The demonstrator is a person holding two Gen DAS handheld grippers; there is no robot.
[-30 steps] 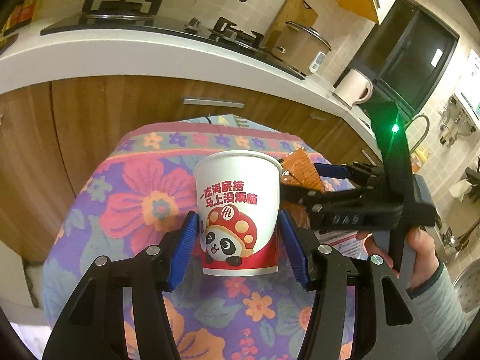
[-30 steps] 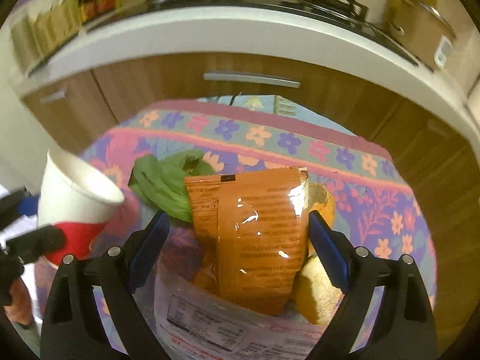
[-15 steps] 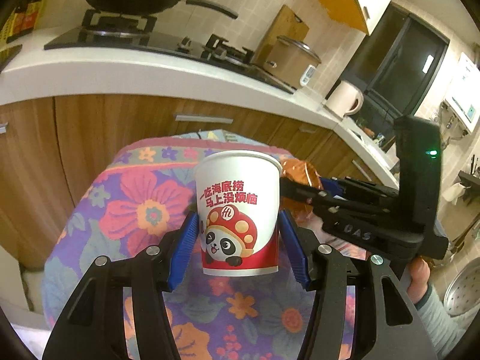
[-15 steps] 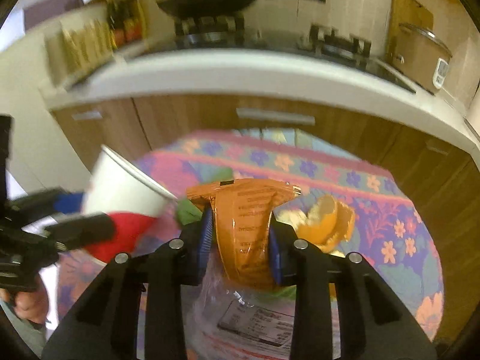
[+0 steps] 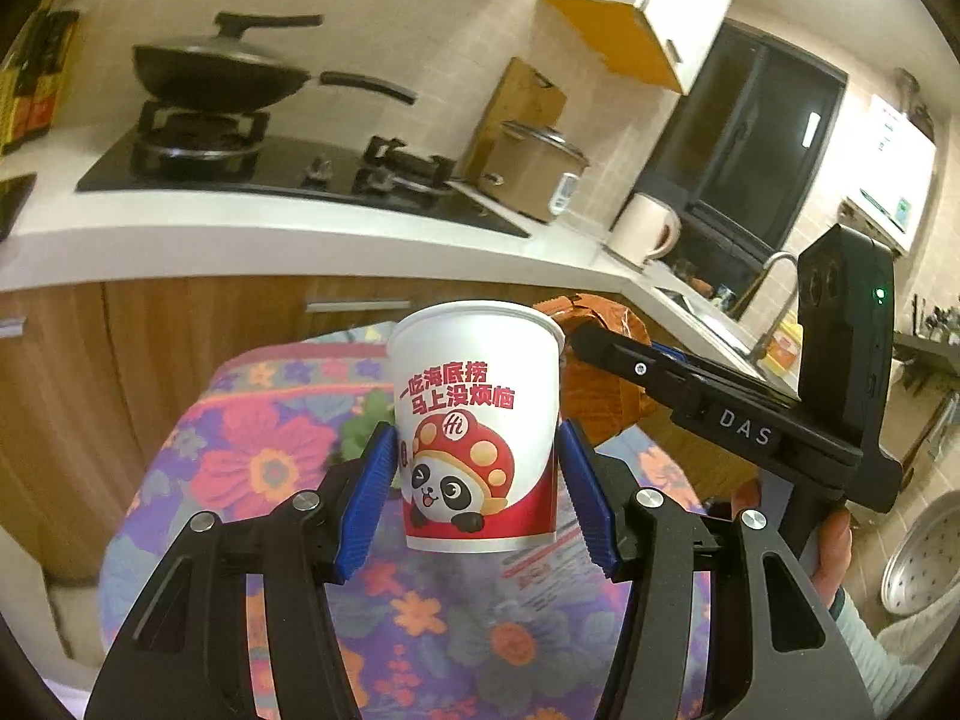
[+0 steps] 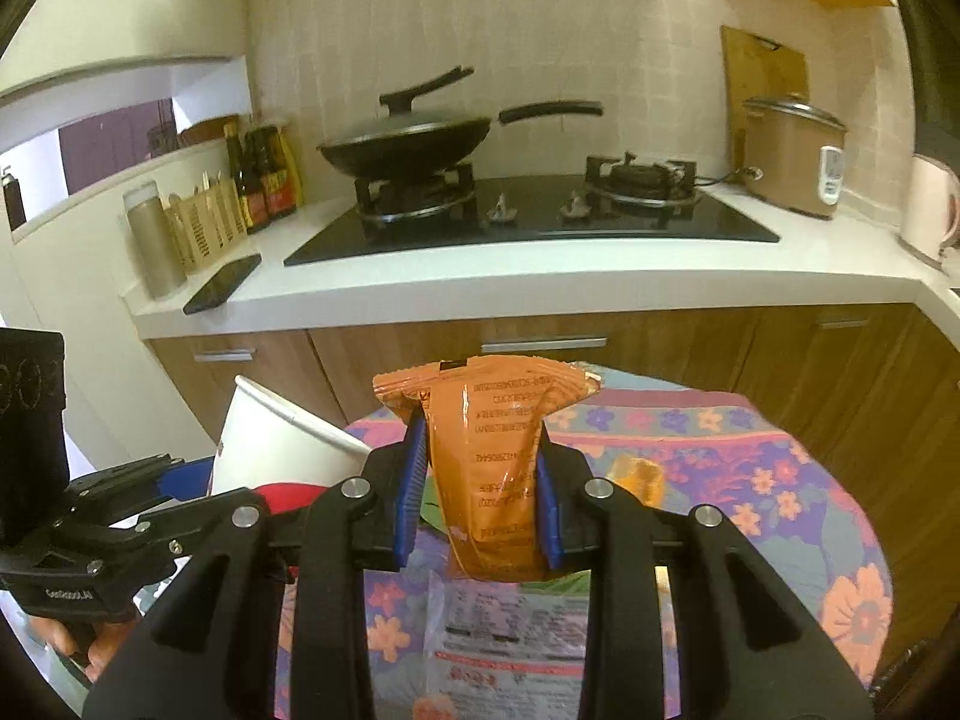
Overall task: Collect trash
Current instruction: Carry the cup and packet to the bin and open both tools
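My left gripper [image 5: 477,480] is shut on a white and red paper cup with a panda print [image 5: 477,420] and holds it upright above the flowered tablecloth [image 5: 252,468]. My right gripper [image 6: 480,480] is shut on an orange snack wrapper [image 6: 486,468] and holds it lifted above the table. The cup [image 6: 282,450] shows at the left of the right wrist view, and the wrapper [image 5: 600,378] shows just right of the cup in the left wrist view. A clear printed plastic bag [image 6: 504,630], a green leaf [image 5: 360,426] and an orange peel [image 6: 639,477] lie on the cloth.
A small table with the flowered cloth [image 6: 780,480] stands before wooden cabinets [image 6: 660,348]. The white counter [image 6: 540,288] carries a hob with a black wok [image 6: 408,144], a rice cooker [image 6: 792,156], a kettle [image 5: 645,228], bottles [image 6: 264,180] and a phone [image 6: 222,282].
My right gripper closed on the orange wrapper and lifted it off the table. My left gripper raised the cup; both views now look higher, over the counter.
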